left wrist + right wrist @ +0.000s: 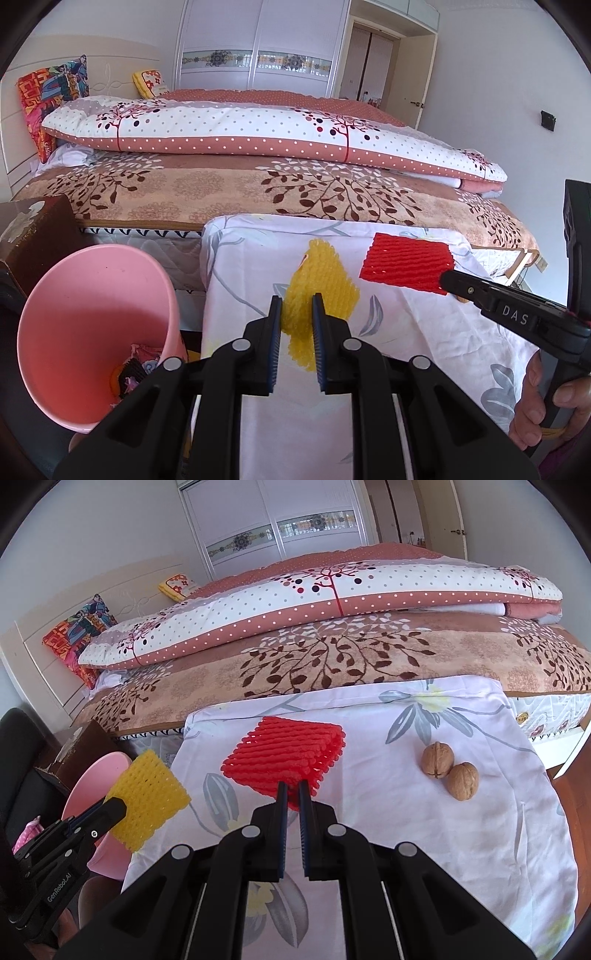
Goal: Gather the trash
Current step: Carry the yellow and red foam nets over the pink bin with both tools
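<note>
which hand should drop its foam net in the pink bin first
Left. The left gripper holds the yellow net right beside the pink bin; the right gripper with the red net is farther away.

Pretty ordinary bedroom, brightly lit by what looks like daylight. Most of the view is taken up by a bed (221,192) covered in a tan leaf-print blanket (332,664), with a folded polka-dot quilt (240,129) stacked on top. A cream headboard (110,70) is seen at the far left, a white sliding-door wardrobe (258,48) along the far wall, and a wooden door (369,62) to its right. The walls are painted plain white.
</note>
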